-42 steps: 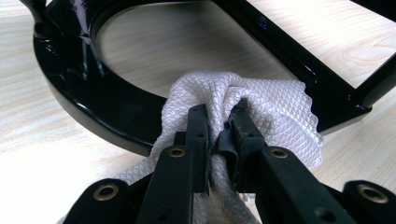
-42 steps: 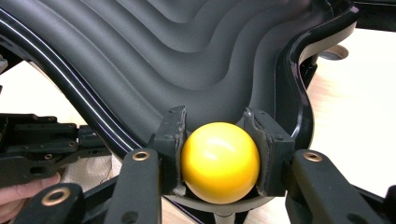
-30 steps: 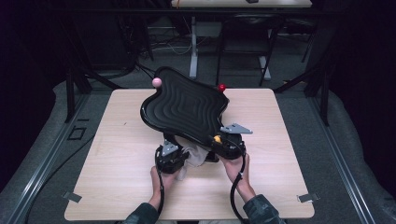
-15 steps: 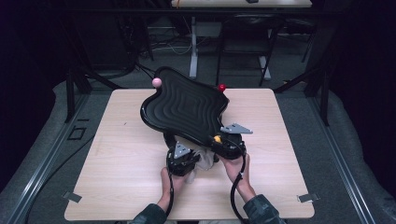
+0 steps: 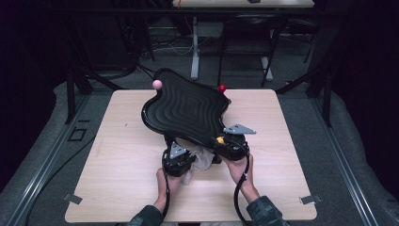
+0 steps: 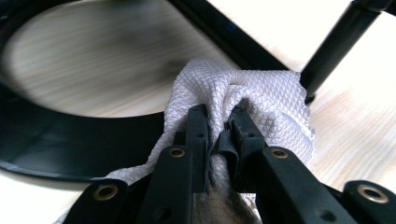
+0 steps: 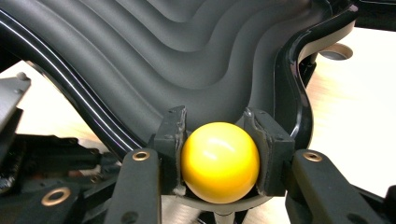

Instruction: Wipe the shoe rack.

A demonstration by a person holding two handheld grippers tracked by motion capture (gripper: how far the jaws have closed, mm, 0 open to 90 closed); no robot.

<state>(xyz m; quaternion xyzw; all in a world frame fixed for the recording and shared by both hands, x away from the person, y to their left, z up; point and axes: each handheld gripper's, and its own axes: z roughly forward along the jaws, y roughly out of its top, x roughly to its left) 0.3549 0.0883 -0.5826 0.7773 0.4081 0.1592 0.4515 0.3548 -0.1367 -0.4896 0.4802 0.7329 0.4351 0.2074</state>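
Light wood table (image 5: 117,155); black wavy tray stand (image 5: 186,110) on it, white cloth (image 5: 200,160) beside.

- Both tools are all black: the left gripper (image 5: 177,159) has a chunky dark body with a grey three-cornered plate (image 5: 177,149) on top.
- The right gripper (image 5: 227,143) carries a grey plate (image 5: 239,129) too, a bigger one jutting out sideways.
- A black cable (image 5: 241,184) trails from the right gripper back along the forearm; another black cable (image 5: 166,195) runs back from the left one.
- Up close in the left gripper view, the arms are flat black bars pinned with brass-coloured rivets (image 6: 176,152).
- The right gripper view shows the same brass rivets (image 7: 140,155), and its jaw pads look scuffed and greyish at the edges.
- Sleeves (image 5: 269,212) are dark with a greenish tint, cuffs at the wrists.
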